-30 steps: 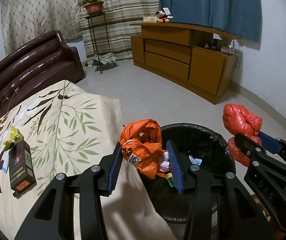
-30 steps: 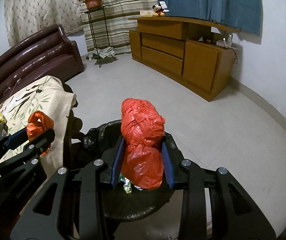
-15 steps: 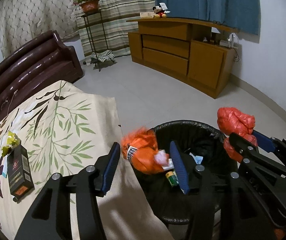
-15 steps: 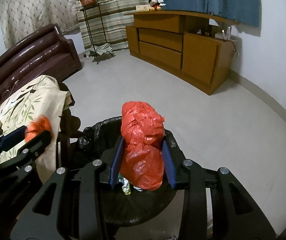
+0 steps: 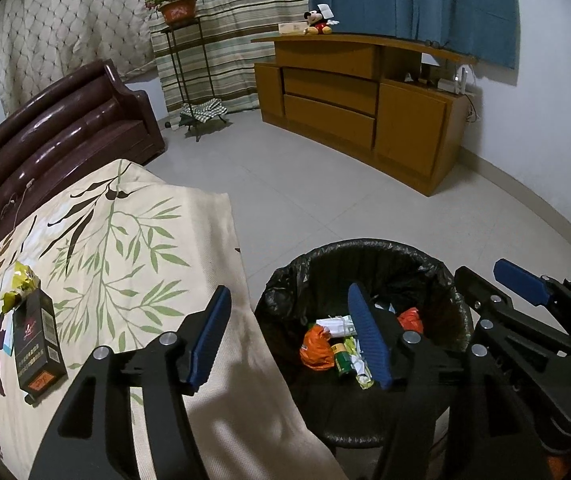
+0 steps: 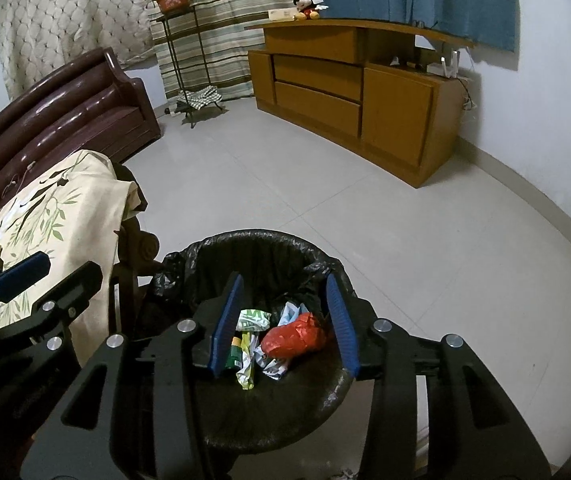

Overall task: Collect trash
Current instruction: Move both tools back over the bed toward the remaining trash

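A black-lined trash bin [image 5: 365, 252] [image 6: 261, 240] stands on the floor beside the cloth-covered table. Inside lie an orange bag [image 5: 317, 346], a red bag [image 6: 295, 340] [image 5: 410, 318] and several wrappers. My left gripper [image 5: 289, 336] is open and empty, above the table edge and the bin's left rim. My right gripper [image 6: 283, 320] is open and empty, right over the bin. A dark box [image 5: 37, 344] and a yellow wrapper [image 5: 19, 288] lie on the table [image 5: 125, 240] at the left.
A brown leather sofa [image 5: 53, 128] stands behind the table. A wooden cabinet [image 5: 365, 96] lines the far wall, with a plant stand [image 5: 189, 80] beside it. Tiled floor [image 6: 405, 220] lies beyond the bin.
Both grippers opened. The orange bag dropped from the left gripper and the red bag from the right gripper into the bin.
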Demonstrator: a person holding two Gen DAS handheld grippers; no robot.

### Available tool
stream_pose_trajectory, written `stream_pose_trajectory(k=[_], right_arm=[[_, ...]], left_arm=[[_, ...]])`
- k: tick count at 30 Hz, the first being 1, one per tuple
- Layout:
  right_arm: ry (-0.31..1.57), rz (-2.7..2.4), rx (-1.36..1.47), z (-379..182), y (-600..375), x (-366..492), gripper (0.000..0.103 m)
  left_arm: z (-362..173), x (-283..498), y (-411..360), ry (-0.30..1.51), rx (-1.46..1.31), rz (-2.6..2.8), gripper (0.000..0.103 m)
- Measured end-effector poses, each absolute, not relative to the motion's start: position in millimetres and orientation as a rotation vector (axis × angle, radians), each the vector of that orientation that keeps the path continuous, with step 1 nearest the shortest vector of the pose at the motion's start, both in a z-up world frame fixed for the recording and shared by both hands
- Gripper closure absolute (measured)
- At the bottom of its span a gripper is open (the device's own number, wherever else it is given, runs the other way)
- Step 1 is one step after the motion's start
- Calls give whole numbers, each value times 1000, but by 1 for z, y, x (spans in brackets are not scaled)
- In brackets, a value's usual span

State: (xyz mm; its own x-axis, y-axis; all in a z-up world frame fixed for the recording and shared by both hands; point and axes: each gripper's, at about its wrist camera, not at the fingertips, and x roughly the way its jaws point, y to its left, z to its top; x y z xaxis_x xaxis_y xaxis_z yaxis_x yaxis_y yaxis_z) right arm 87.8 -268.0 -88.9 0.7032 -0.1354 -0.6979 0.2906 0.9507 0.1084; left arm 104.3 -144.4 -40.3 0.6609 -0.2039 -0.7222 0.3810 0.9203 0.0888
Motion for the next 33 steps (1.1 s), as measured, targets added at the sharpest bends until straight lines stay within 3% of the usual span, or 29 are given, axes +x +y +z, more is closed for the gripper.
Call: stream_pose_trajectory(k=[4, 17, 33], right_arm=[[754, -243, 220, -89, -270, 87, 55], [755, -240, 216, -87, -271, 88, 53], [745, -86, 135, -61, -184, 108, 53]], left_arm=[[-40, 104, -144, 783, 238, -334, 43], [-33, 102, -123, 770, 205, -305, 43], [-9, 95, -20, 753, 113, -151, 42]])
